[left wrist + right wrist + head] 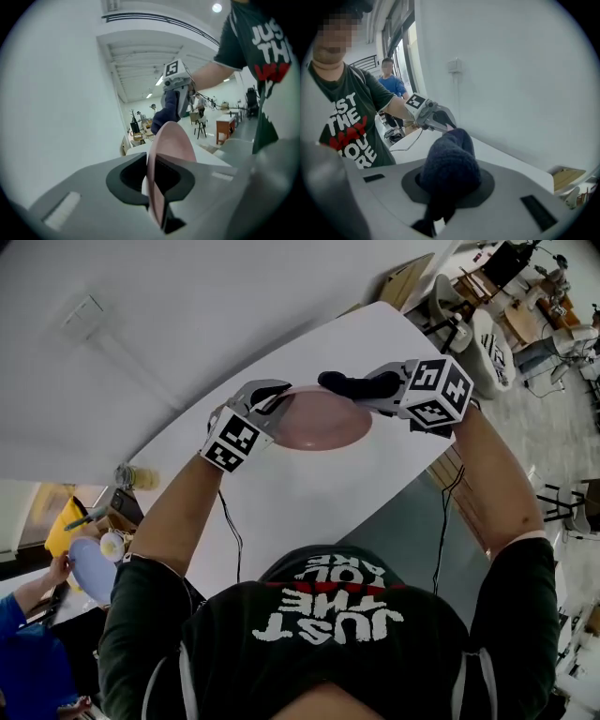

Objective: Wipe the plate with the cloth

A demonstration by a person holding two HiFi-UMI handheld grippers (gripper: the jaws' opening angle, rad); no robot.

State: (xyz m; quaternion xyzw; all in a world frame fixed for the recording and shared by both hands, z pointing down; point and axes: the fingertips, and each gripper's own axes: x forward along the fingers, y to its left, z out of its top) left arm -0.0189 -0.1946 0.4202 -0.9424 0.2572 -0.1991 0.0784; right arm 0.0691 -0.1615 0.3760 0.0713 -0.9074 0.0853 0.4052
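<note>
A pink plate (321,419) is held in the air above the white table (309,493). My left gripper (278,404) is shut on the plate's left rim; in the left gripper view the plate (171,145) stands edge-on between the jaws of that gripper (154,187). My right gripper (367,390) is shut on a dark blue cloth (349,384), which lies at the plate's far right rim. In the right gripper view the cloth (450,168) bulges out of the right gripper (440,206) and hides most of the plate.
The table runs along a white wall (187,315). A person in blue (33,652) holds a light blue plate (91,570) at the lower left. Desks and chairs (487,315) stand at the upper right, past the table's end.
</note>
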